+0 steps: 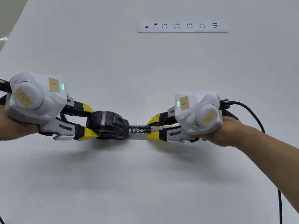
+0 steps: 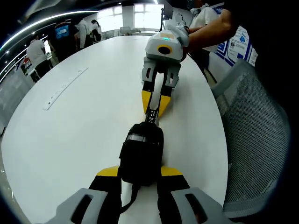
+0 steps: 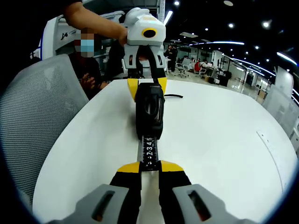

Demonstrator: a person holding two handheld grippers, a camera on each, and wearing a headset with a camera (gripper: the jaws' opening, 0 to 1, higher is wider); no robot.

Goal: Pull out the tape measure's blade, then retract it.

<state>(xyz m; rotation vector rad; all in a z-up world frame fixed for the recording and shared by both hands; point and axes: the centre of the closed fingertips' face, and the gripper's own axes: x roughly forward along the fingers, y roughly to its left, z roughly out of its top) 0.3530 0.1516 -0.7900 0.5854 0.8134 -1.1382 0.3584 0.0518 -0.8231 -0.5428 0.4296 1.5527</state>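
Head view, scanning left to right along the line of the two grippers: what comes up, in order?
Left gripper, shut on the tape measure case → tape measure case → short stretch of pulled-out blade → right gripper, shut on the blade's end.

A white table spans my head view, with a power strip at upper middle. In the left gripper view I see a grey mesh chair at right and bright windows at top. Ceiling lights dot the right gripper view's upper right.
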